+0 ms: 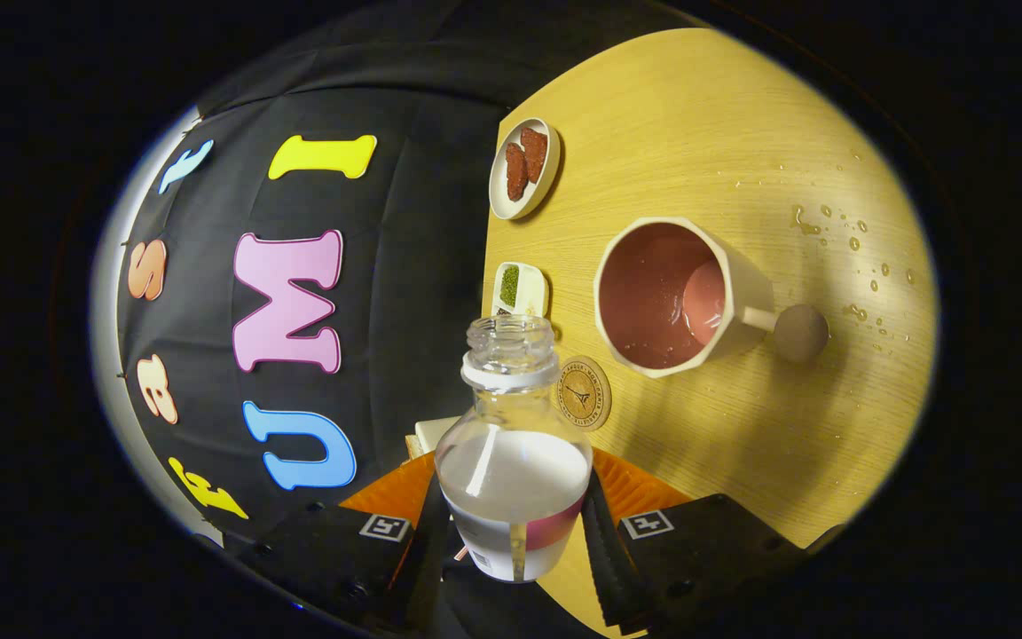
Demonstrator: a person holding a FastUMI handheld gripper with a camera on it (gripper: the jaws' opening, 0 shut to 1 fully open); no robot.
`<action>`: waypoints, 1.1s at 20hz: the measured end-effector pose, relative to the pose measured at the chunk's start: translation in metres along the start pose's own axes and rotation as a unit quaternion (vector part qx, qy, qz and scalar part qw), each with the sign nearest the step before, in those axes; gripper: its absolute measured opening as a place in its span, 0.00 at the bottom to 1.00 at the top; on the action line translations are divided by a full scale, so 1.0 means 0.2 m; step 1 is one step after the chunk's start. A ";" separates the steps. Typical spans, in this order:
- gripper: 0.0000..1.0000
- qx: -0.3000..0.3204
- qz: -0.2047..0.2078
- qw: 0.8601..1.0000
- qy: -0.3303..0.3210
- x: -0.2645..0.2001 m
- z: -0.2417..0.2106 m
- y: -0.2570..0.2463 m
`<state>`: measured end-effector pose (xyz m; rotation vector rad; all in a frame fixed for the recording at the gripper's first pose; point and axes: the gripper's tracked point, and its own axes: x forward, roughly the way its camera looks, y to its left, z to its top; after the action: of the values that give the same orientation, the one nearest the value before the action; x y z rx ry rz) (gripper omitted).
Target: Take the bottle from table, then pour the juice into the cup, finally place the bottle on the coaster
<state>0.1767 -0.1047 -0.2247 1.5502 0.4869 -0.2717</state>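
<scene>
Gripping the bottle (pixel 514 461) between both fingers, the gripper (pixel 515 532) holds it by its lower body, one black pad pressed on each side of the label. The bottle's mouth is uncapped and the clear body shows whitish liquid low inside. Just past its neck lies the round coaster (pixel 584 393), flat on the wooden table (pixel 706 133), partly hidden behind the bottle. Beyond that stands the cup (pixel 675 297) — pale outside, pinkish within, some liquid pooled inside, its knob handle pointing away from the bottle. Water drops (pixel 848 240) dot the wood past the cup. Farther along sit a small square dish (pixel 520 288) of something green and a round plate (pixel 524 167) with reddish pieces.
</scene>
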 end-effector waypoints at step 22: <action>0.71 0.301 -0.022 0.953 0.028 0.11 0.07 0.04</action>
<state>0.2005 -0.1147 -0.2284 2.1472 0.5105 -0.4397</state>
